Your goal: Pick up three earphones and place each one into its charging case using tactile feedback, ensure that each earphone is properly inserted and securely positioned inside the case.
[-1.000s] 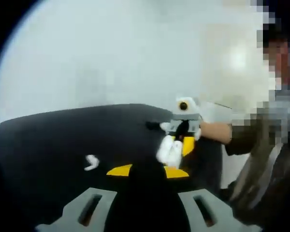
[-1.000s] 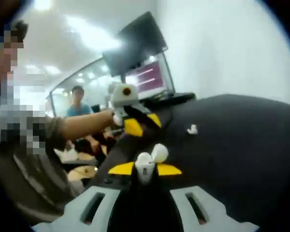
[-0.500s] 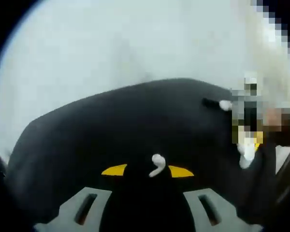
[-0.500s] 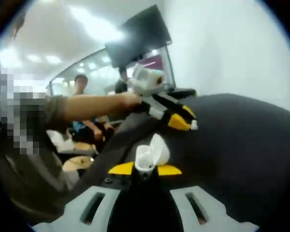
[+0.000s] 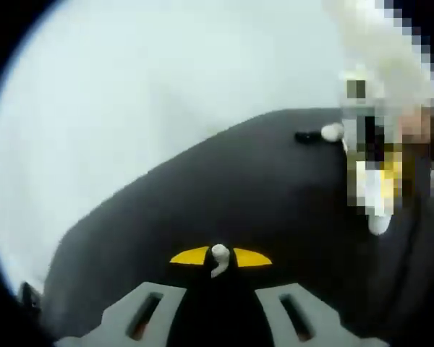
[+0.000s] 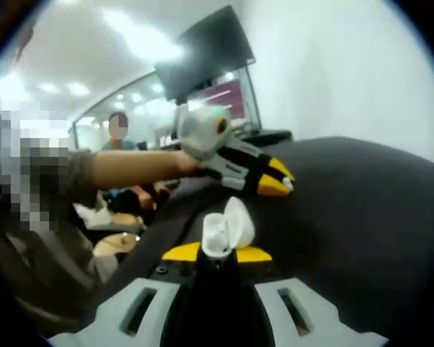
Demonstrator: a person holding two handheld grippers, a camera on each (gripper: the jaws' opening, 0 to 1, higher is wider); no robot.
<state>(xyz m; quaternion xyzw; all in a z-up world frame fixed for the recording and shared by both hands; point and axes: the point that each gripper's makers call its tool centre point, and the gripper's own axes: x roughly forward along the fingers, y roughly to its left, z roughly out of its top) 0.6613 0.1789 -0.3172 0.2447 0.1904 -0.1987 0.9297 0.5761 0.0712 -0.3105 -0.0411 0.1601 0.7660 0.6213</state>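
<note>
White earbud (image 5: pixel 218 259) sits pinched in your left tongs (image 5: pixel 218 257); your right tongs (image 6: pixel 217 253) clamp the open case (image 6: pixel 226 229).

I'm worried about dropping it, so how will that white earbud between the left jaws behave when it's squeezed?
The earbud looks smooth, rounded and small, so it may slip or pivot between the yellow pads. It's probably light and rigid. The black table shouldn't hurt it.

- The black table (image 5: pixel 224 195) lies bare to the left and far side.
- Far right, a small white object (image 5: pixel 331 132) and the right gripper (image 5: pixel 376 217) with its open charging case (image 6: pixel 226 228) block passage.
</note>
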